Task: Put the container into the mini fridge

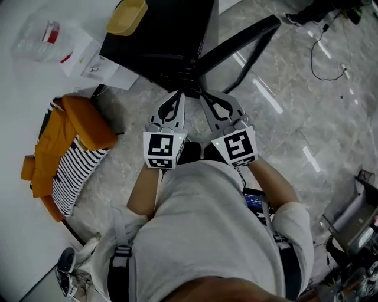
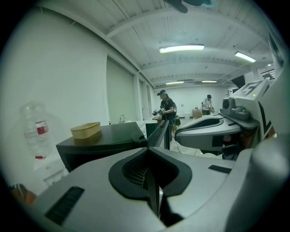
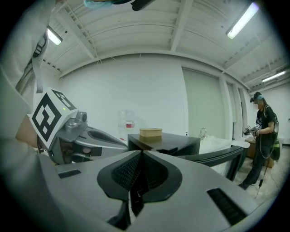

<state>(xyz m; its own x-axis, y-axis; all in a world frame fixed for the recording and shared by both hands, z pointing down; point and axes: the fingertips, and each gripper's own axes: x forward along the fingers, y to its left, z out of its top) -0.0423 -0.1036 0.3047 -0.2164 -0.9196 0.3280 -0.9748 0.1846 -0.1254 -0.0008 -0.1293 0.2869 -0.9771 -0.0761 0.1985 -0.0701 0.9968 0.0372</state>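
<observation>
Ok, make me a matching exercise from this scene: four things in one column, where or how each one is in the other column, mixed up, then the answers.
Things:
1. tan container
2. fridge door
3. clear bottle
4. orange jacket

Places or states:
A. swung open
B. on top of the black mini fridge
C. by the white wall, left of the fridge
D. beside a striped cloth, low on the left

Pairs: 1-B, 2-A, 3-C, 4-D
</observation>
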